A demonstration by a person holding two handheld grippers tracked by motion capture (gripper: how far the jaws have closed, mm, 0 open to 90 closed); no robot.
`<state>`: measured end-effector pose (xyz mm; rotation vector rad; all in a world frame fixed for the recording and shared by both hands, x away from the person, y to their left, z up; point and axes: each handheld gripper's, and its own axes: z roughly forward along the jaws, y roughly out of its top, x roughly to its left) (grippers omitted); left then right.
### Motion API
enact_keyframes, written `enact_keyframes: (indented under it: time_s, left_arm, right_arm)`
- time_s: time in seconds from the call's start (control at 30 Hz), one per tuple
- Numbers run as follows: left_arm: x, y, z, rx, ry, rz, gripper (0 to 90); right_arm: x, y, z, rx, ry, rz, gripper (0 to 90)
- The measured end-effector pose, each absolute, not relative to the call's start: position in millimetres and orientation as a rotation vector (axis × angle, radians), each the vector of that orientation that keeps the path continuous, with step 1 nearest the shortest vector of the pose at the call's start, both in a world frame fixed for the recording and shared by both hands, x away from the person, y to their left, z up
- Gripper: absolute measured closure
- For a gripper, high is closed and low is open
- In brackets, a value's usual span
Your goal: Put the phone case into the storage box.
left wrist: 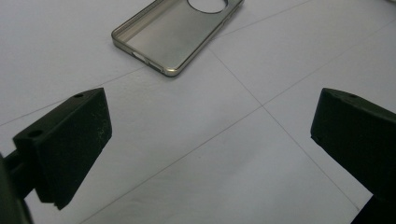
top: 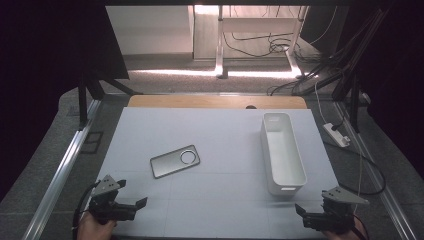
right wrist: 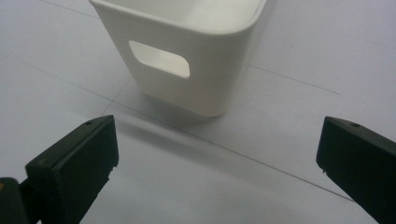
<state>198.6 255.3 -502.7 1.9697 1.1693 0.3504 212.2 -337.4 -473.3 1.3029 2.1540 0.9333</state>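
Both tongs [top: 142,202] [top: 298,208] gape wide, holding nothing, above the table [top: 220,145].

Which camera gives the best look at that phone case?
The left gripper view: the phone case lies close ahead of its open jaws, showing rim and inner face, though the top is cropped. The high view shows it whole but small, lying flat on the table.

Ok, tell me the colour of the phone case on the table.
The phone case is translucent smoky grey with a dull gold rim, best seen in the left gripper view.
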Motion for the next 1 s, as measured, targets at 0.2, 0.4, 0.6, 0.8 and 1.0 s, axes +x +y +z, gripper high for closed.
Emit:
enact_keyframes:
  time_s: [0.2,0.4,0.6,0.8,1.0]
  left_arm:
    - [207,251,-500,1.991,1.180,0.361,0.0]
    - [216,247,-497,2.002,1.177,0.373,0.0]
    - [226,246,-494,2.006,1.170,0.353,0.0]
    - [236,245,-490,2.004,1.174,0.353,0.0]
    - [246,242,-488,2.007,1.174,0.345,0.0]
  right_arm:
    - [213,-337,-473,1.305,2.152,0.937,0.0]
    - [213,-337,-474,1.303,2.164,0.928,0.0]
    - [214,-337,-474,1.304,2.166,0.928,0.0]
    - [214,-337,-474,1.307,2.167,0.926,0.0]
    - [215,-337,-474,1.310,2.170,0.925,0.0]
